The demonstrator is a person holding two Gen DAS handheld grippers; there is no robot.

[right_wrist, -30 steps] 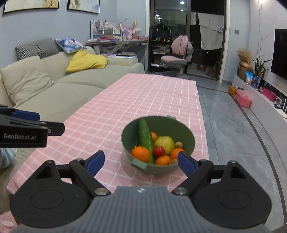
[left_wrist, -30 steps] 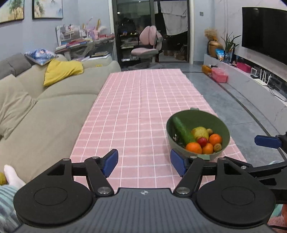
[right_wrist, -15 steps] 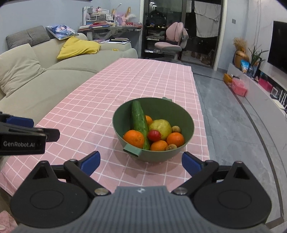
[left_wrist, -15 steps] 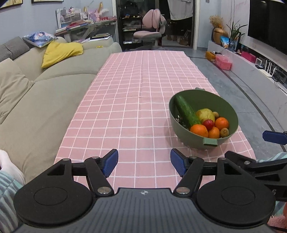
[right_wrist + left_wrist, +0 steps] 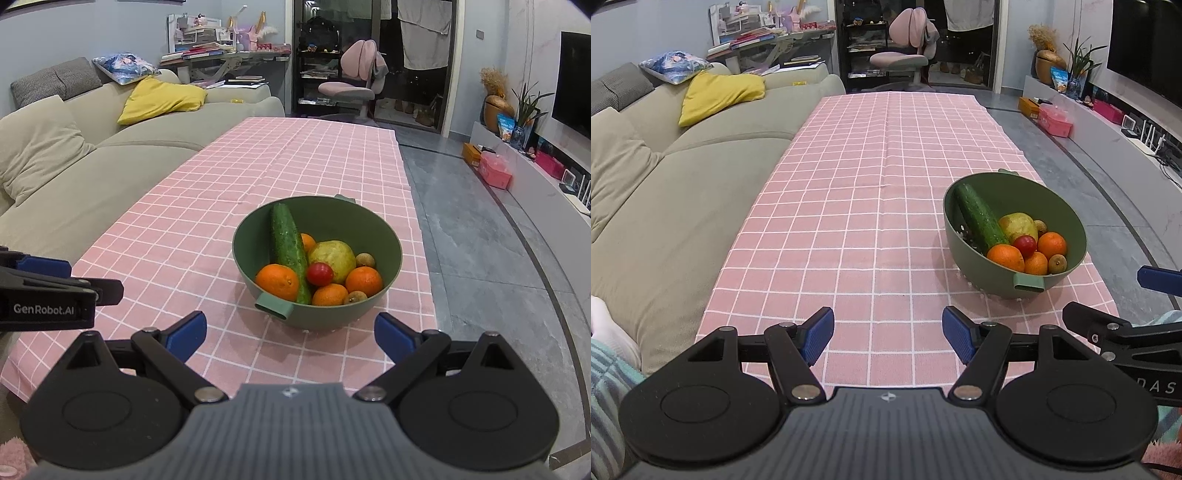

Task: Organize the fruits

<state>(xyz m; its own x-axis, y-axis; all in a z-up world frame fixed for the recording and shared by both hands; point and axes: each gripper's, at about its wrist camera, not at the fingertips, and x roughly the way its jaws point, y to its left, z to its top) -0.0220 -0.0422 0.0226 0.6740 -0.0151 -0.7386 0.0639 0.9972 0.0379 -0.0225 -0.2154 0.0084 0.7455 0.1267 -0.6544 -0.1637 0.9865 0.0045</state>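
Note:
A green bowl (image 5: 384,221) (image 5: 1067,218) stands on the pink checked tablecloth (image 5: 221,206) near its right edge. In it lie a cucumber (image 5: 286,247), several oranges (image 5: 277,281), a yellow-green pear-like fruit (image 5: 334,255), a small red fruit (image 5: 319,273) and small brown fruits (image 5: 365,260). My right gripper (image 5: 290,336) is open just short of the bowl's near handle (image 5: 275,309), nothing between its fingers. My left gripper (image 5: 888,334) is open over bare cloth, left of the bowl.
A beige sofa (image 5: 683,192) with cushions runs along the table's left side. Grey floor (image 5: 480,240) and a low TV shelf (image 5: 546,184) lie to the right. A pink chair (image 5: 351,88) stands beyond the table's far end.
Both views dipped and came nearer the table a second ago, so the bowl sits larger and closer. The right gripper's fingers spread a little wider. Nothing differs over the last half second.

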